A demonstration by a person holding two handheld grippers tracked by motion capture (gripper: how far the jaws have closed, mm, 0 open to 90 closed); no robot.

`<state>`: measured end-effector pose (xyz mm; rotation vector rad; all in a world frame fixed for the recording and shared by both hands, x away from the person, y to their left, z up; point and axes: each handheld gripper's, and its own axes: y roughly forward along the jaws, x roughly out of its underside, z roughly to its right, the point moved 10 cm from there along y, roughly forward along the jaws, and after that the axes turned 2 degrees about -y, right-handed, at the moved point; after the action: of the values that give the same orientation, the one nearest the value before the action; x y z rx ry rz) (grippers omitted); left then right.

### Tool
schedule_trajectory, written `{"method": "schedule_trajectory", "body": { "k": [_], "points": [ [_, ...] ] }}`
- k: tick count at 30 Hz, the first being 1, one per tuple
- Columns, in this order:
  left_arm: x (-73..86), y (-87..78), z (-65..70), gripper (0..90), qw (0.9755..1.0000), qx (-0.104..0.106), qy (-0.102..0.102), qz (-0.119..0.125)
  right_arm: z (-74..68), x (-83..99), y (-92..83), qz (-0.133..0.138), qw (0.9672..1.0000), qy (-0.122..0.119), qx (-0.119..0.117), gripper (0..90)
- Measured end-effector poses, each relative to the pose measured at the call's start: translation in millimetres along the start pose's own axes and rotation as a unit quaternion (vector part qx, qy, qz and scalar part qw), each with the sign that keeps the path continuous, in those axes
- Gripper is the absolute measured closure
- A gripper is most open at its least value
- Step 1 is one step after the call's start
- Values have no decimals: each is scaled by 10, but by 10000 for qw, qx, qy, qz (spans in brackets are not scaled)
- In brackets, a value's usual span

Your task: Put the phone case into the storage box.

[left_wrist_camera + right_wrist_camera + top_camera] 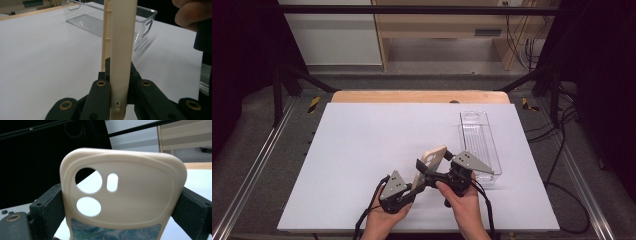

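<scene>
Held above the white table (362, 150) near its front edge: cream phone case (428, 166), pinched edge-on by L gripper (412, 189) at one end, R gripper (432, 175) w/ jaws wide across its width, prob. steadying for handover. Beyond, clear bin (482, 145) stands empty, likely the destination.
</scene>
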<state>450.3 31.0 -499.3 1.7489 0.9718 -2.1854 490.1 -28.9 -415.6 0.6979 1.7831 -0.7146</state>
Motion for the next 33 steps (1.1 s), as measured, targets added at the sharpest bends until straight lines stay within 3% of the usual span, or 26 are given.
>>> {"method": "schedule_trajectory", "body": {
  "k": [3,5,12,22,27,33],
  "points": [
    [18,21,31,853,9998,-33,193,-97,6,12,5,-10,10000,-7,36,99],
    [17,25,42,853,9999,71,53,-70,-3,12,-18,29,10000,-57,63,104],
    [34,23,17,853,9998,170,-64,-89,-7,22,3,40,9999,-37,100,108],
    [57,32,56,853,9978,528,-389,-107,-1,50,26,-59,9999,-64,107,104],
    [60,40,41,853,9977,544,-397,-112,1,52,29,-67,9999,-103,80,103],
    [65,24,6,853,9985,446,-266,-143,-3,53,32,-86,9999,-92,54,104]
  ]
}}
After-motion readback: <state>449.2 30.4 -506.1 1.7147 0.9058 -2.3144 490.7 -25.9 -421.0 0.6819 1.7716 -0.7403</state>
